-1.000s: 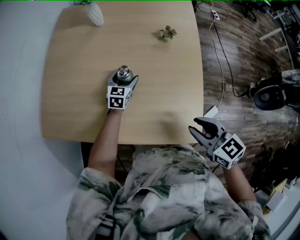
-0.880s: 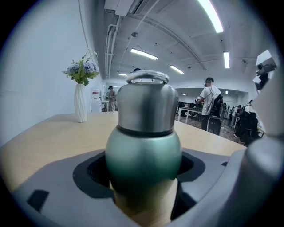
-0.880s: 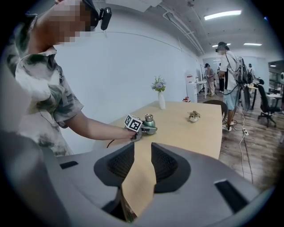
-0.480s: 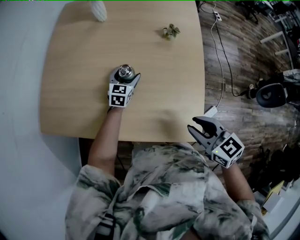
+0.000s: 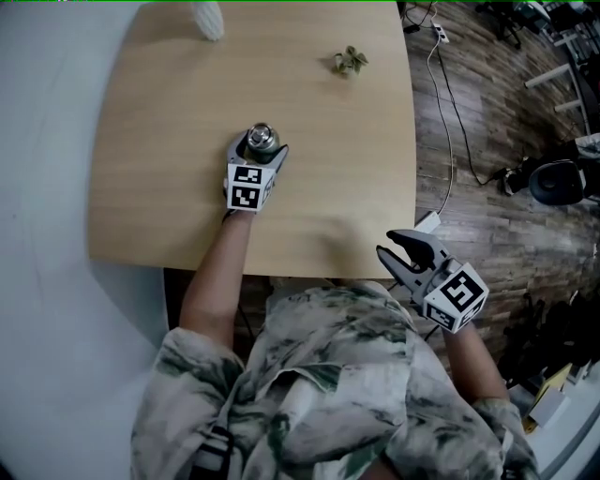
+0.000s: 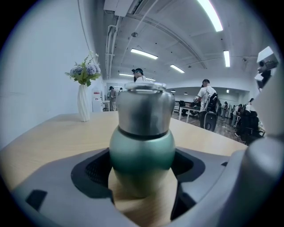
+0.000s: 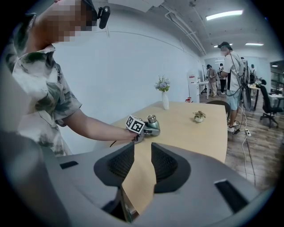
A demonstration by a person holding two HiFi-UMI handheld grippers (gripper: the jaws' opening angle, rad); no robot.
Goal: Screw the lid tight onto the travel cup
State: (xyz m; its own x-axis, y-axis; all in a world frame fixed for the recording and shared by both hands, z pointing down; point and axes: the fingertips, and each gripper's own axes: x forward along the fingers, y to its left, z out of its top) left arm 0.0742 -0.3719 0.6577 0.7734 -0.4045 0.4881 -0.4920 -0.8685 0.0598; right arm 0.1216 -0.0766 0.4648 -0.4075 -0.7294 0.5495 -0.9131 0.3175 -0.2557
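**Head view.** Upright near the middle of the wooden table [image 5: 141, 187]: travel cup [image 5: 262, 139], taken from the near side by the left gripper [image 5: 259, 152]. On that gripper's cube [image 5: 247, 186], black-and-white square markers. At the far edge, a white vase [image 5: 207, 17], cut off by the frame. Toward the far right corner, a small potted plant [image 5: 350, 62]. Beyond the table's near right corner, over the wooden floor [image 5: 487, 216]: right gripper [image 5: 386, 245], jaws spread, nothing between them.

**Left gripper view.** Filling the middle, the cup: green body below, silver lid [image 6: 144, 111] seated on top, a dark seam between, contents hidden. Pressed on both sides of the green body by the dark pads [image 6: 95, 170], so firmly grasped. Behind at left, the vase, holding pale blue flowers [image 6: 84, 73]. On the far wall, a red-and-white sign [image 6: 96, 94], too small to read.

**Right gripper view.** Jaws parted, only the table's edge showing in the gap. Farther off, the cup standing within the left gripper, marker cube turned toward the camera.
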